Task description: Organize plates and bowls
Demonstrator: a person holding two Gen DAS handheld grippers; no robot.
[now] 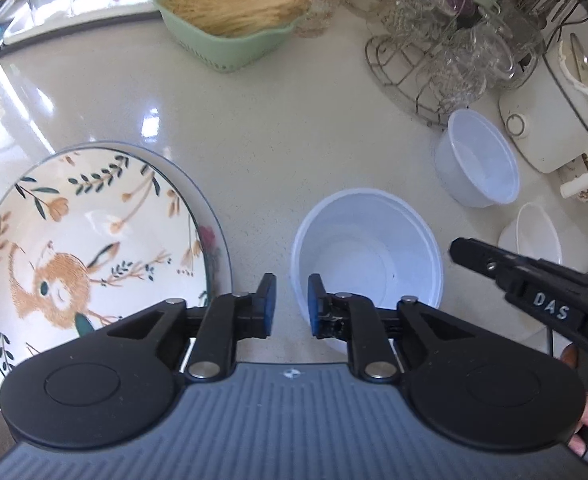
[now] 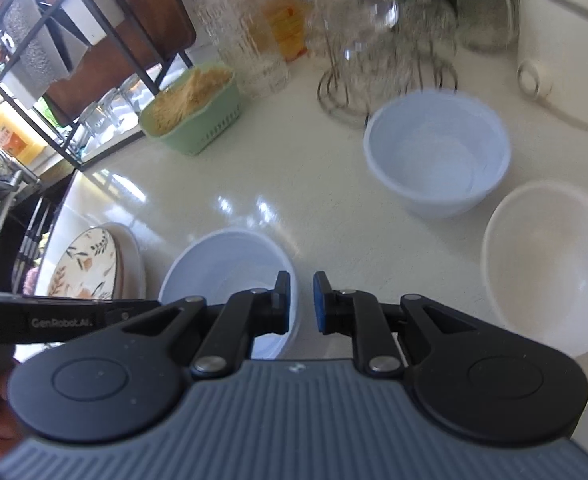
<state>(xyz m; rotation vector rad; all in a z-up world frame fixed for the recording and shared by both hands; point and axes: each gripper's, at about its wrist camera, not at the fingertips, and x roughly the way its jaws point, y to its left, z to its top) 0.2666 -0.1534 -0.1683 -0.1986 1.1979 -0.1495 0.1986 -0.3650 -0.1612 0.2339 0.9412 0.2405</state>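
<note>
A floral plate with a rabbit (image 1: 90,248) lies on top of another plate (image 1: 218,236) at the left of the counter; the stack also shows in the right wrist view (image 2: 90,264). A bluish-white plastic bowl (image 1: 367,256) stands beside it, seen also in the right wrist view (image 2: 230,264). A second such bowl (image 1: 475,160) (image 2: 437,152) stands farther back. A white bowl (image 1: 533,236) (image 2: 549,264) is at the right. My left gripper (image 1: 290,304) is open and empty, between plate and near bowl. My right gripper (image 2: 301,300) is open and empty, at the near bowl's right rim.
A green basket of dry noodles (image 1: 230,16) (image 2: 194,112) stands at the back. A wire rack with glassware (image 1: 449,56) (image 2: 381,48) and a white cooker (image 1: 565,108) (image 2: 565,40) are at the back right. A dark shelf rack (image 2: 54,60) stands left.
</note>
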